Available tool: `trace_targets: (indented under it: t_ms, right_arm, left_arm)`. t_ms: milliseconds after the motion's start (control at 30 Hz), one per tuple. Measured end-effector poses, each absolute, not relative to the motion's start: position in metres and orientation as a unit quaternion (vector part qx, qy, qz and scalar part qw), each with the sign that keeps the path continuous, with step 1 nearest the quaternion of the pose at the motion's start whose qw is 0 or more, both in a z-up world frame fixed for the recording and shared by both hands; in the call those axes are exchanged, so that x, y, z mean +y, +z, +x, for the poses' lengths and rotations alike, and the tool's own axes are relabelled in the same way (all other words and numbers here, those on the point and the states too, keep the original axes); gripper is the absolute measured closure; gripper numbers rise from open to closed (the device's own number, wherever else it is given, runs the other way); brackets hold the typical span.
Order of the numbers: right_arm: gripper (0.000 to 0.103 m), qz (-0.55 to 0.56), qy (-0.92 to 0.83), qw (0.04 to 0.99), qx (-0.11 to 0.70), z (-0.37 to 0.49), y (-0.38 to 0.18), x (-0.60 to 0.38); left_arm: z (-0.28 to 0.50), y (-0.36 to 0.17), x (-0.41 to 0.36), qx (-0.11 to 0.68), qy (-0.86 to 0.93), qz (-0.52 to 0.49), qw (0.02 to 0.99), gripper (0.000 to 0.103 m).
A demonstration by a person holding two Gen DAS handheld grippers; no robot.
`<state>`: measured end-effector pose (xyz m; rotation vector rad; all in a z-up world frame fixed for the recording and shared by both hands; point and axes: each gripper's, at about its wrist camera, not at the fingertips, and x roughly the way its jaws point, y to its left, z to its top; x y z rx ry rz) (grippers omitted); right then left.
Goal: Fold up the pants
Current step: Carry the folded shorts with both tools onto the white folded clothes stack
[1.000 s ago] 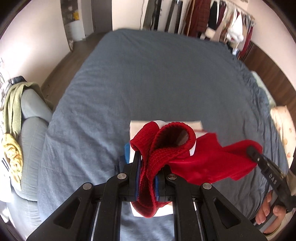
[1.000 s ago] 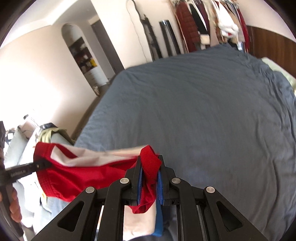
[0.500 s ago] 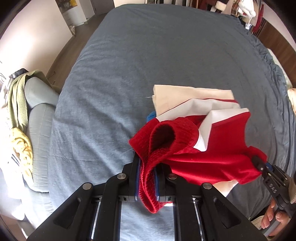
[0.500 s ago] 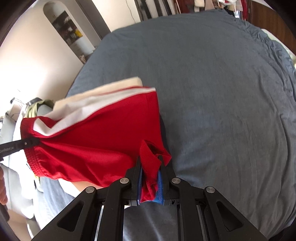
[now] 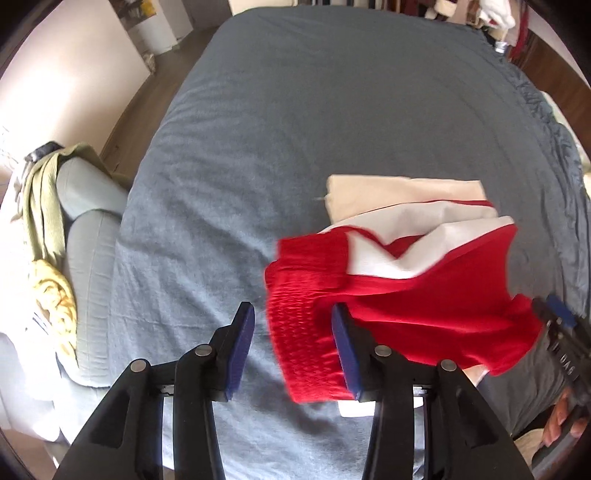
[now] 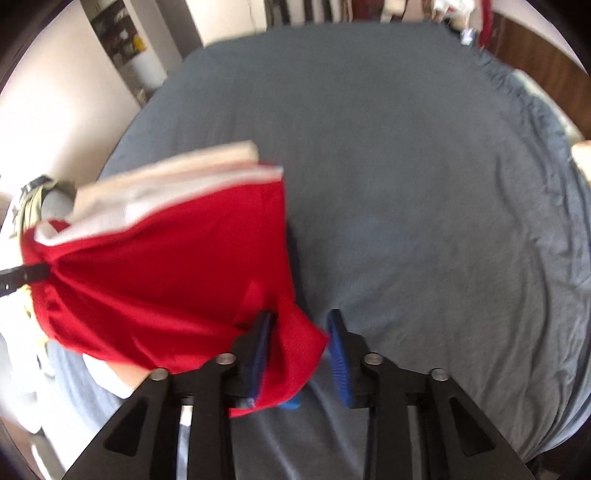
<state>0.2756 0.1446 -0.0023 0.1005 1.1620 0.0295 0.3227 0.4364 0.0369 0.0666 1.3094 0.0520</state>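
Observation:
Red shorts (image 5: 406, 295) with white side panels lie folded on a stack of folded clothes on the grey-blue bed (image 5: 295, 129). My left gripper (image 5: 293, 347) is open; the red waistband hangs loose between its blue pads, against the right one. My right gripper (image 6: 301, 354) is open too, with the shorts' (image 6: 166, 266) corner draped over its left pad (image 6: 260, 354). The right gripper also shows at the right edge of the left wrist view (image 5: 554, 321).
A beige folded garment (image 5: 402, 194) lies under the shorts. A grey armchair (image 5: 85, 229) draped with green and yellow cloth stands left of the bed. Hanging clothes (image 6: 454, 11) line the far wall. A pillow (image 6: 581, 155) lies at the bed's right edge.
Both grippers were shut on the red shorts and lowered them onto the stack. Now both have opened and the shorts have come free of the pads.

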Motion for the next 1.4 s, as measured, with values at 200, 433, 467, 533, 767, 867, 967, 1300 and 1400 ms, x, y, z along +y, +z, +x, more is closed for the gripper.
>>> trace_targets:
  t_ms: [200, 433, 467, 533, 767, 867, 967, 1300, 1400]
  right_arm:
    - [0.049, 0.017, 0.015, 0.900, 0.436, 0.275, 0.049, 0.138]
    - [0.050, 0.058, 0.147, 0.859, 0.486, 0.335, 0.024, 0.133]
    - [0.050, 0.055, 0.150, 0.855, 0.494, 0.341, 0.018, 0.132]
    - [0.050, 0.034, 0.154, 0.857, 0.491, 0.344, 0.012, 0.134]
    - [0.055, 0.004, 0.199, 0.845, 0.497, 0.360, -0.009, 0.146]
    - [0.063, 0.013, 0.219, 0.831, 0.511, 0.370, -0.020, 0.149]
    - [0.077, 0.020, 0.223, 0.824, 0.521, 0.378, -0.030, 0.151]
    - [0.087, 0.013, 0.193, 0.858, 0.475, 0.393, -0.009, 0.151]
    - [0.087, 0.012, 0.188, 0.856, 0.482, 0.404, -0.011, 0.154]
  left_arm:
    - [0.326, 0.055, 0.424, 0.576, -0.005, 0.066, 0.815, 0.052]
    - [0.345, 0.046, 0.406, 0.582, -0.072, 0.139, 0.798, 0.051]
    - [0.346, 0.044, 0.403, 0.582, -0.081, 0.154, 0.795, 0.051]
    - [0.347, 0.041, 0.400, 0.585, -0.098, 0.173, 0.786, 0.051]
    - [0.354, 0.034, 0.397, 0.603, -0.131, 0.204, 0.760, 0.052]
    - [0.357, 0.028, 0.396, 0.616, -0.145, 0.210, 0.746, 0.052]
    - [0.361, 0.024, 0.394, 0.621, -0.146, 0.214, 0.740, 0.055]
    - [0.383, 0.023, 0.405, 0.615, -0.120, 0.184, 0.758, 0.083]
    - [0.392, 0.014, 0.412, 0.624, -0.098, 0.170, 0.756, 0.081]
